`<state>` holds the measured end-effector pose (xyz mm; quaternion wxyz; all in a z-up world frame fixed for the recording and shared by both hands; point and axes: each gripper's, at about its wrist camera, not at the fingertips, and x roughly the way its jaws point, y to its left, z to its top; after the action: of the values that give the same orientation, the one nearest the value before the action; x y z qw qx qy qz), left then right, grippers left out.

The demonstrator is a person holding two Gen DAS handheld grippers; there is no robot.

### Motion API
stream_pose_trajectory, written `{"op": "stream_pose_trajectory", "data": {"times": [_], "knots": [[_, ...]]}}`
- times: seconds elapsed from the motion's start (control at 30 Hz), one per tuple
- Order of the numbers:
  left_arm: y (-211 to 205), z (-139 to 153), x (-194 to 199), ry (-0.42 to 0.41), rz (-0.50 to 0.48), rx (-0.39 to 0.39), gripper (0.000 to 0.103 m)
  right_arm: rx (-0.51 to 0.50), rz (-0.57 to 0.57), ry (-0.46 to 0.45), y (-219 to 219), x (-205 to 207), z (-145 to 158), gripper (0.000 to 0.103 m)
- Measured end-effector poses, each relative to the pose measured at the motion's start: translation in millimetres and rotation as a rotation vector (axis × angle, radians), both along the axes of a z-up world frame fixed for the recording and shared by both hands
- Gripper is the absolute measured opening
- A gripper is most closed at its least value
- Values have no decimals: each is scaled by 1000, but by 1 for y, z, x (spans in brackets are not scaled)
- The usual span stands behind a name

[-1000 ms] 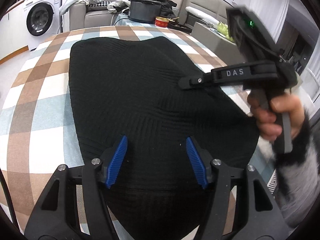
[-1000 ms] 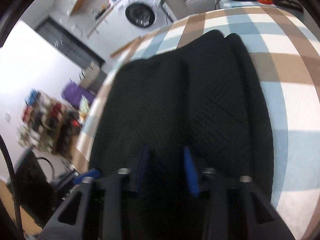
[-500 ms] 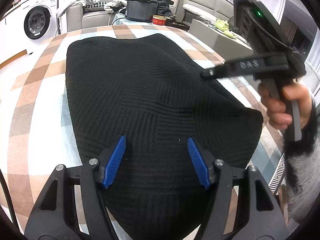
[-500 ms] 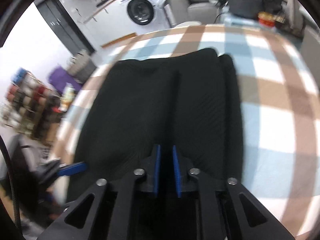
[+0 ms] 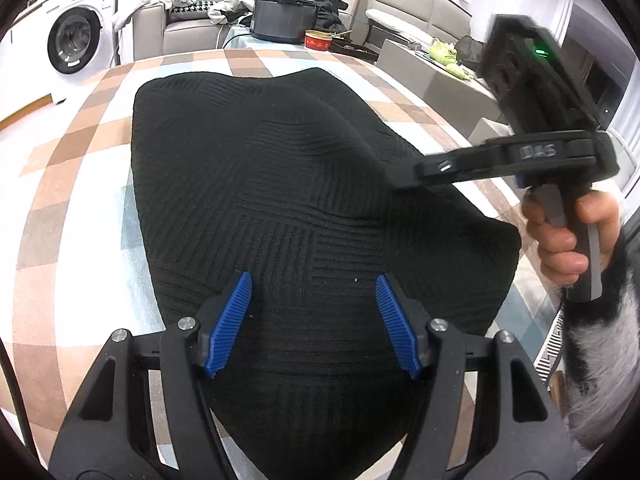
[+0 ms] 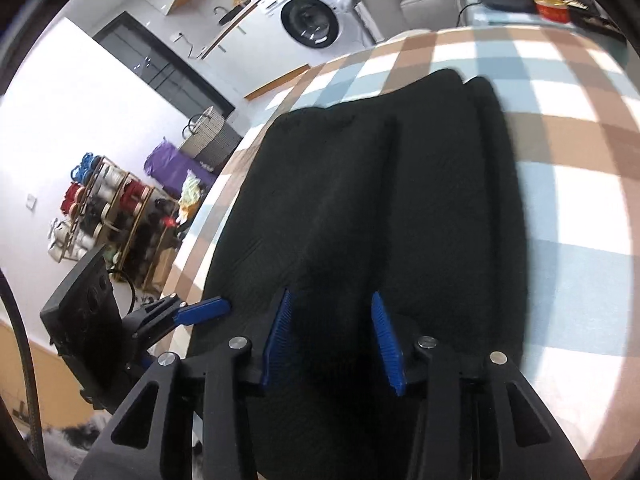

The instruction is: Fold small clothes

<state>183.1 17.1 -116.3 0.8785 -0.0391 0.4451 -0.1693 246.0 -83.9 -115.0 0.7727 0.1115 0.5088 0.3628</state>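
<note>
A black ribbed knit garment (image 5: 280, 180) lies folded lengthwise on the checked tablecloth (image 5: 60, 160). My left gripper (image 5: 312, 280) hovers open over its near end, with both blue pads apart and only cloth below them. The right gripper (image 5: 432, 168) reaches in from the right, held by a hand (image 5: 560, 240) in a furry sleeve, just above the garment's right edge. In the right wrist view the right gripper (image 6: 331, 296) has its jaws opening above the garment (image 6: 380, 184), gripping nothing. The left gripper (image 6: 204, 310) shows there at the lower left.
The tablecloth (image 6: 560, 140) runs bare to the right of the garment. Beyond the table stand a washing machine (image 5: 76, 40), a grey sofa with clothes, a black pot (image 5: 284, 20) and a red tin (image 5: 318, 40). A shoe rack (image 6: 108, 208) stands on the floor.
The right gripper has drawn back to the right off the garment, and its jaws are wider than half a second ago. The left gripper has stayed put.
</note>
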Motion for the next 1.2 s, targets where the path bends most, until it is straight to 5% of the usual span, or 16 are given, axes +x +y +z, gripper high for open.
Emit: {"op": "stream_pose_trajectory", "data": {"times": [0.1, 0.17, 0.3, 0.43, 0.6, 0.77, 0.87, 0.93, 1.07, 1.2], "knots": [[-2, 0, 0, -3, -4, 10, 63, -80, 22, 21, 17, 10, -17, 38], [-2, -1, 0, -6, -8, 7, 63, -132, 45, -40, 25, 8, -15, 10], [-6, -2, -2, -18, -24, 24, 63, -178, 15, -148, 22, -1, 2, 10], [-10, -4, -3, -19, -32, 53, 64, -373, -86, -206, 20, 6, -5, 10], [-8, -3, -2, -15, -33, 44, 64, -228, -128, -121, -12, 9, -2, 11], [-7, -4, 0, -17, -30, 43, 65, -43, -48, -79, -25, -12, 9, 32], [-6, -5, -1, -19, -29, 44, 65, -86, 5, -84, -13, -20, -2, 29], [-7, -5, -2, -22, -30, 47, 65, -164, -6, -78, -5, -23, -18, 12], [-6, -5, -2, -26, -34, 47, 65, -125, -65, -104, -23, -28, -12, 10], [-6, -5, -2, -24, -33, 46, 65, -251, -54, -187, -28, -43, -12, 6]]}}
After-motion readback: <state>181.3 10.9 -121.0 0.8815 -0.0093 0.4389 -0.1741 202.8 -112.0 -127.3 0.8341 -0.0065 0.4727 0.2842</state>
